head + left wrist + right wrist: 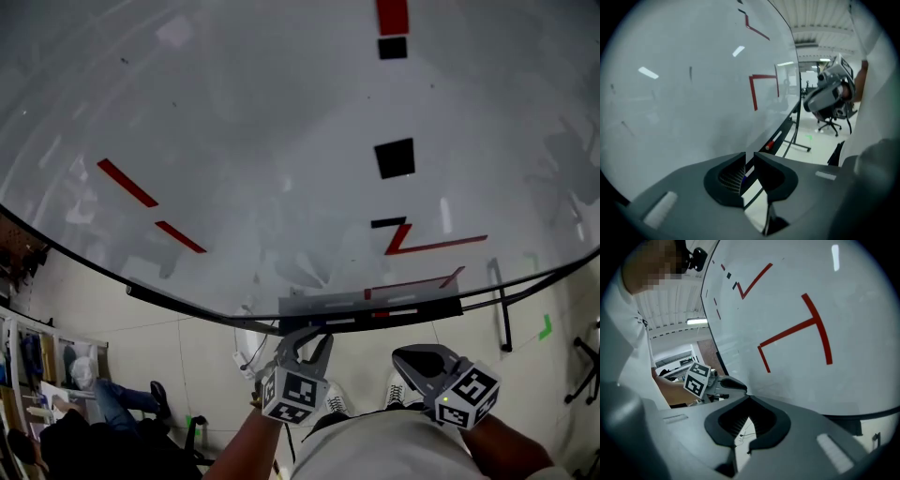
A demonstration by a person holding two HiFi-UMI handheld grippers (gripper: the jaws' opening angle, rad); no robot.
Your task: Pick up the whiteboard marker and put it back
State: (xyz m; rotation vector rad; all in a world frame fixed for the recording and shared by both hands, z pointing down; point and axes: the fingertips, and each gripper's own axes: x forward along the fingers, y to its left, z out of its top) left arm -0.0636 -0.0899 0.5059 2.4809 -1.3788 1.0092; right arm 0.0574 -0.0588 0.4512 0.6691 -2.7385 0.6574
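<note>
The red-capped whiteboard marker (772,142) lies in the tray (445,304), awaiting pickup or already returned. Left tool (309,343) narrowly parted, right tool (401,357) closed, both empty.

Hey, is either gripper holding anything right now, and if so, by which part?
Nothing is held. The right gripper is shut and empty. The left gripper has its jaws slightly apart, aimed at the marker tray.

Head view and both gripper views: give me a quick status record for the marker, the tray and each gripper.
marker: red-capped whiteboard marker, lying in tray, not held
tray: tray, along whiteboard's bottom edge
left gripper: left gripper, jaws narrowly apart, empty, near tray's left end
right gripper: right gripper, jaws together, empty, below tray
</note>
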